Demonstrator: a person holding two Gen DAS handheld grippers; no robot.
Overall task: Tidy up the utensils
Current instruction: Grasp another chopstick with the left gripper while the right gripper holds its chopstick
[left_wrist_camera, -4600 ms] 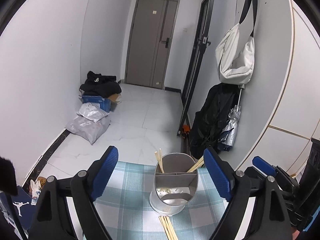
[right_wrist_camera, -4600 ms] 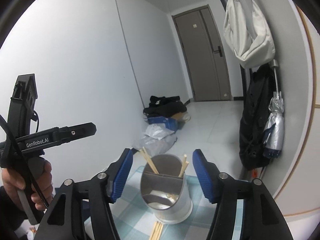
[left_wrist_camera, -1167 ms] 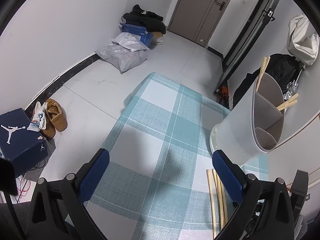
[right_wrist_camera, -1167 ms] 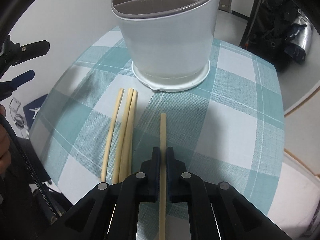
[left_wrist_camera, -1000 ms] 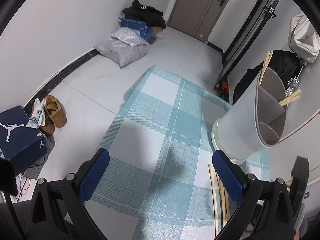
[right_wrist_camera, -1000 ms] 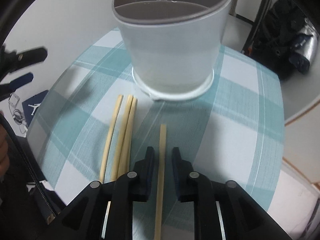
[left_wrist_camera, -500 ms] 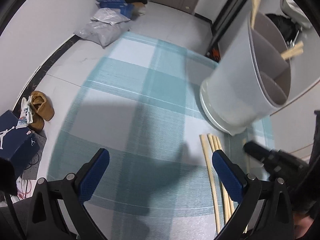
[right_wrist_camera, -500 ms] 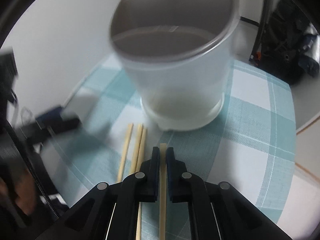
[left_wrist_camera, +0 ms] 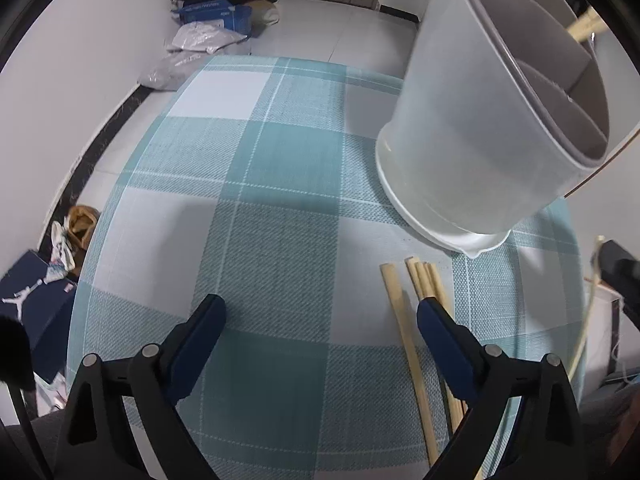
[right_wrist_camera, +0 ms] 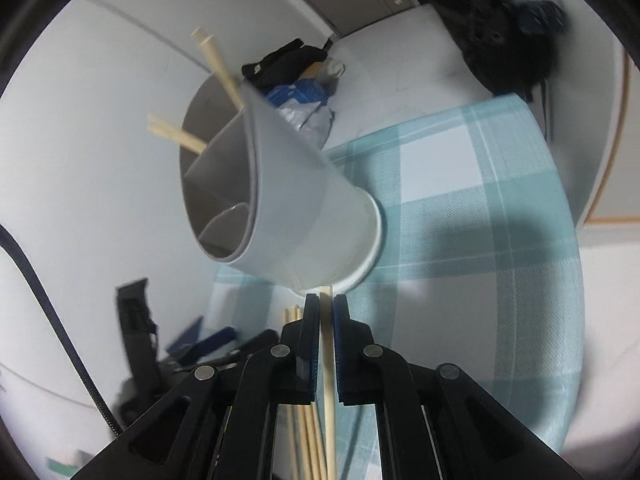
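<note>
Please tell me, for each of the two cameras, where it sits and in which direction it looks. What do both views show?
Left wrist: sits on the left gripper, looking down onto the checked tablecloth; its blue-padded fingers stand wide apart.
Right wrist: sits on the right gripper, rolled sideways, facing the utensil holder; its fingers are shut on one chopstick.
Shared: the utensil holder, tablecloth and loose chopsticks.

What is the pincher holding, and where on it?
The right gripper pinches one chopstick close to its top end. The left gripper is open, holding nothing.
</note>
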